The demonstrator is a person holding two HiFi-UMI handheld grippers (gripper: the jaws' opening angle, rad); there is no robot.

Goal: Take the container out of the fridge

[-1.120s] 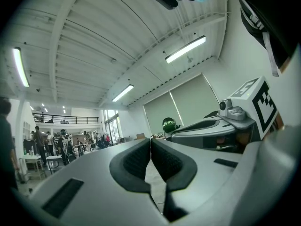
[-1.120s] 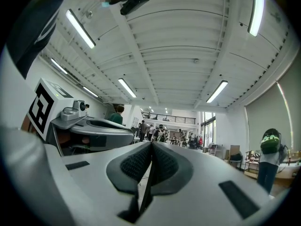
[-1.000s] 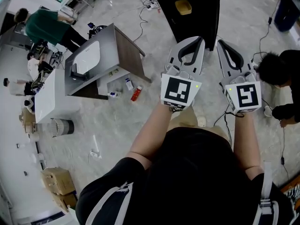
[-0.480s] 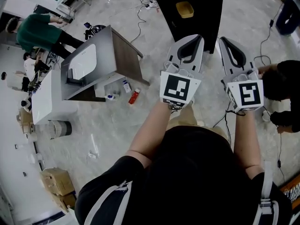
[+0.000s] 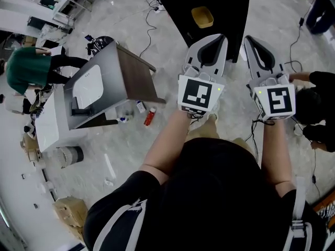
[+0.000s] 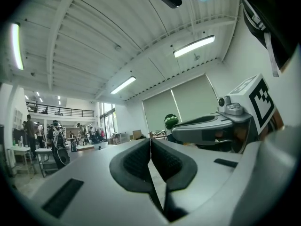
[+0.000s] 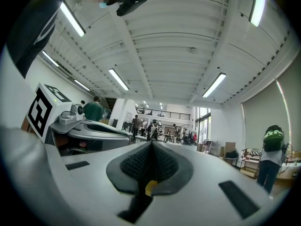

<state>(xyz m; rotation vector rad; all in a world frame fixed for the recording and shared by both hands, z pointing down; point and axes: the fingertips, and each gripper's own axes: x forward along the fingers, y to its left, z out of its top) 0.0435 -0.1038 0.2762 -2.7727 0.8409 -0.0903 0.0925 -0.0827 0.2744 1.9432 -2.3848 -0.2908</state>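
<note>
A yellow container (image 5: 202,16) shows against a tall black cabinet (image 5: 227,7) at the top of the head view; I cannot tell whether it sits inside it or on it. My left gripper (image 5: 214,37) and right gripper (image 5: 250,38) are held side by side at chest height, pointing level toward that cabinet, still short of it. Both are shut with nothing between the pads. In the left gripper view the left gripper (image 6: 150,146) has its dark pads pressed together. The right gripper (image 7: 151,147) looks the same in the right gripper view. Neither gripper view shows the container.
A grey sink unit (image 5: 107,82) stands on the marble floor to the left, with a red bottle (image 5: 149,116) and small items beside it. A person in green (image 5: 23,69) is at far left, another person (image 5: 320,106) crouches at right. Cables, a bin (image 5: 70,155) and cardboard boxes (image 5: 70,210) lie about.
Both grippers have travelled forward together toward the black cabinet, which now sits closer to their tips. The sink unit and floor items have slid left and back. Both stay shut.
</note>
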